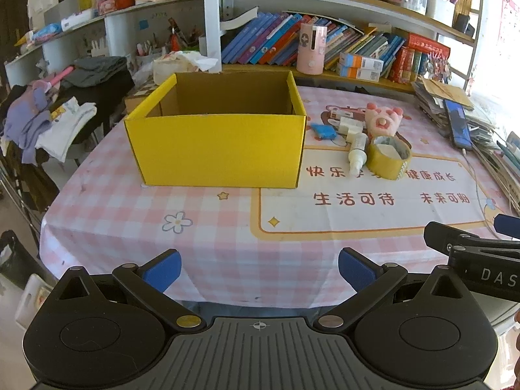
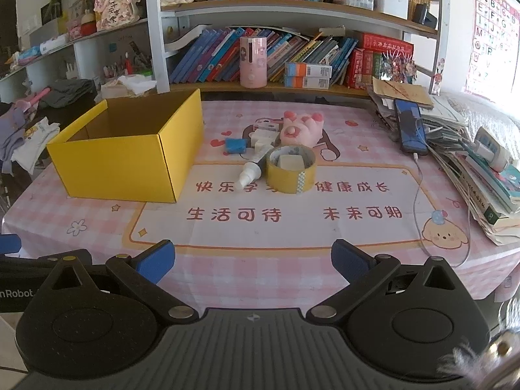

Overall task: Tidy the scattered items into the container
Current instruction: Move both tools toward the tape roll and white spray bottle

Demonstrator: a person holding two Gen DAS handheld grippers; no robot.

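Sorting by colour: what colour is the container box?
Bright yellow outside, plain brown inside; the box shows best in the left wrist view.

Both tongs — left tongs (image 1: 259,268), right tongs (image 2: 253,260) — black linkage arms w/ blue pads (image 1: 162,268), silver rivets, ribbed grey base.

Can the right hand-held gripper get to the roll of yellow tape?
Probably yes. The right hand-held gripper is open, and only bare tablecloth lies between it and the yellow tape roll. The white bottle sits close beside the roll.
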